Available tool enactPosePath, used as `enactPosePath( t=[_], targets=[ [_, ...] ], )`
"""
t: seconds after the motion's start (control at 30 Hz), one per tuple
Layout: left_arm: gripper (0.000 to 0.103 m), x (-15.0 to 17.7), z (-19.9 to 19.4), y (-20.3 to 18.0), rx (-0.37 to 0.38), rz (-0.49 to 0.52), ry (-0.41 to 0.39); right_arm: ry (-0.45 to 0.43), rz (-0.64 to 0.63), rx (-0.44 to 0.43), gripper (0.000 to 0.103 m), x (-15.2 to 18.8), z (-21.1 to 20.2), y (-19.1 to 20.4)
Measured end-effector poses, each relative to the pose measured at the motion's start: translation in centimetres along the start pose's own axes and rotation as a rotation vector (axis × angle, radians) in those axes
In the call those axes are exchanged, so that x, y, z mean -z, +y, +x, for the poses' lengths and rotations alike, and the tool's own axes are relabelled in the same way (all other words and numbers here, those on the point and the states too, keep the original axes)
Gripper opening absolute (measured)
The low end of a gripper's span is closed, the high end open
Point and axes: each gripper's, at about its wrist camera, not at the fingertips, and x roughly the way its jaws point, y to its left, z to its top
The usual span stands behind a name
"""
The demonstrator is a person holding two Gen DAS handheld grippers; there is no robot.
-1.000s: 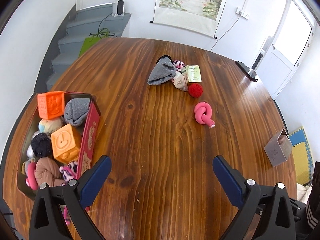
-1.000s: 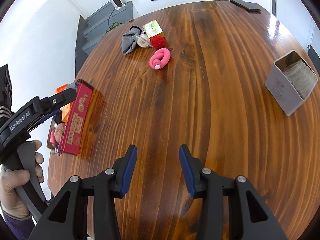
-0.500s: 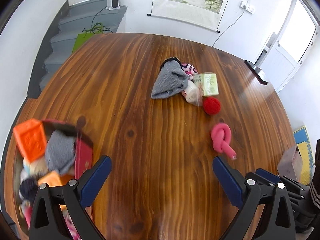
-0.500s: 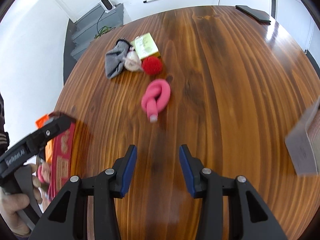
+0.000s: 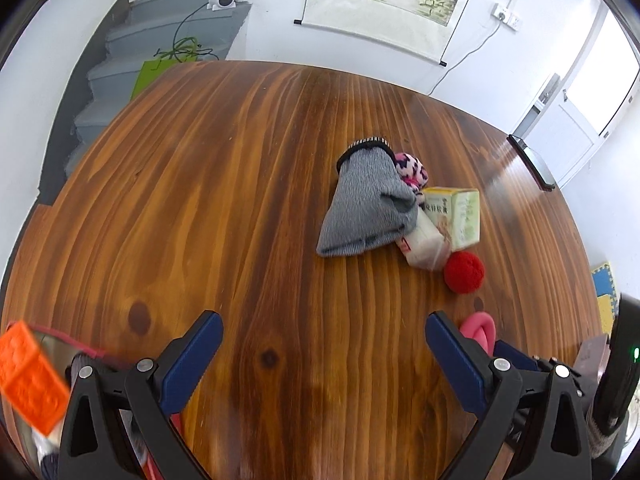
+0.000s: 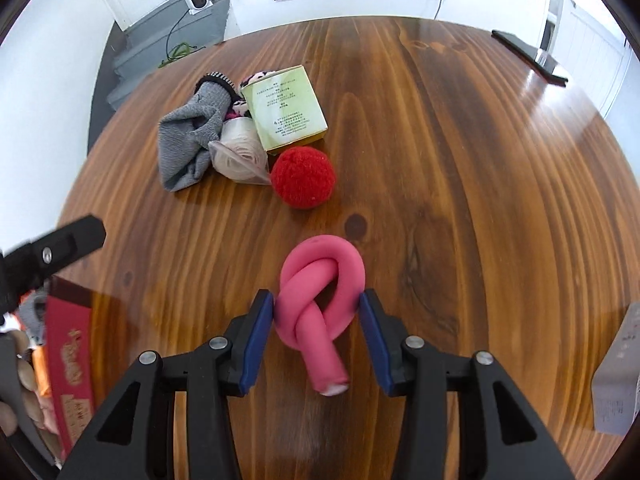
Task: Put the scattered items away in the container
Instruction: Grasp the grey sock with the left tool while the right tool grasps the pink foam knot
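Note:
A pink knotted rope toy (image 6: 320, 300) lies on the wooden table between the blue pads of my right gripper (image 6: 318, 312), whose jaws stand open around it. It also shows in the left wrist view (image 5: 478, 330). Beyond it lie a red pom-pom ball (image 6: 303, 178), a green box (image 6: 284, 108), a clear bag (image 6: 240, 156), a grey sock (image 6: 190, 136) and a pink patterned sock (image 5: 410, 168). My left gripper (image 5: 320, 344) is open and empty over bare wood. The red container (image 6: 68, 356) with an orange cube (image 5: 28, 376) sits at the left.
A grey open box (image 6: 616, 384) stands at the right table edge. A black phone (image 6: 528, 56) lies at the far right edge. Stairs (image 5: 120, 92) and a white wall lie beyond the table.
Both grippers have moved forward across the table. My right gripper has come up around the pink knot toy. The container has slid to the lower left of both views.

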Motion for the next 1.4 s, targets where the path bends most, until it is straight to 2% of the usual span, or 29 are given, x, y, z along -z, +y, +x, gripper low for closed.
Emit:
enactPosePath(
  t=[0.13, 0.43, 0.6, 0.67, 0.73, 0.77, 0.87, 0.93, 1.1, 1.27, 1.4],
  targets=[
    [0.102, -1.6, 1.6, -0.7, 0.011, 0.015, -0.003, -0.001, -0.003, 0.011, 0.047, 0.3, 0.1, -0.3],
    [0.102, -6.1, 3.7, -1.2, 0.070, -0.056, -0.055, -0.033, 0.042, -0.014, 0.047, 2.0, -2.5, -2.4],
    [0.102, -7.5, 5.9, -1.6, 0.091, -0.066, -0.032, -0.042, 0.056, -0.034, 0.047, 2.6, -3.6, -2.8],
    [0.098, -7.5, 6.9, -1.4, 0.098, -0.079, -0.008, -0.043, 0.062, -0.041, 0.047, 2.8, -4.0, -2.9],
    [0.079, -7.3, 8.2, -1.3, 0.104, -0.079, 0.031, -0.048, 0.062, -0.044, 0.047, 3.1, -4.5, -2.9],
    [0.075, -7.3, 8.6, -1.2, 0.111, -0.083, 0.046, -0.049, 0.061, -0.046, 0.047, 3.3, -4.7, -2.9],
    [0.071, -6.9, 8.7, -0.7, 0.137, -0.093, 0.035, -0.055, 0.060, -0.048, 0.047, 2.6, -5.0, -2.3],
    [0.062, -6.7, 8.3, -0.7, 0.125, -0.080, 0.030, -0.062, 0.058, -0.050, 0.047, 2.6, -5.3, -2.1],
    [0.057, -5.8, 6.6, -0.3, 0.115, -0.080, -0.003, -0.074, 0.053, -0.065, 0.047, 2.5, -5.8, -1.9],
    [0.054, -5.1, 3.0, -0.3, 0.114, -0.069, -0.065, -0.104, 0.039, -0.080, 0.047, 2.6, -7.3, -1.5],
    [0.046, -4.3, -0.4, -0.5, 0.125, -0.065, -0.106, -0.124, 0.035, -0.101, 0.047, 3.1, -8.8, -1.4]
  ],
)
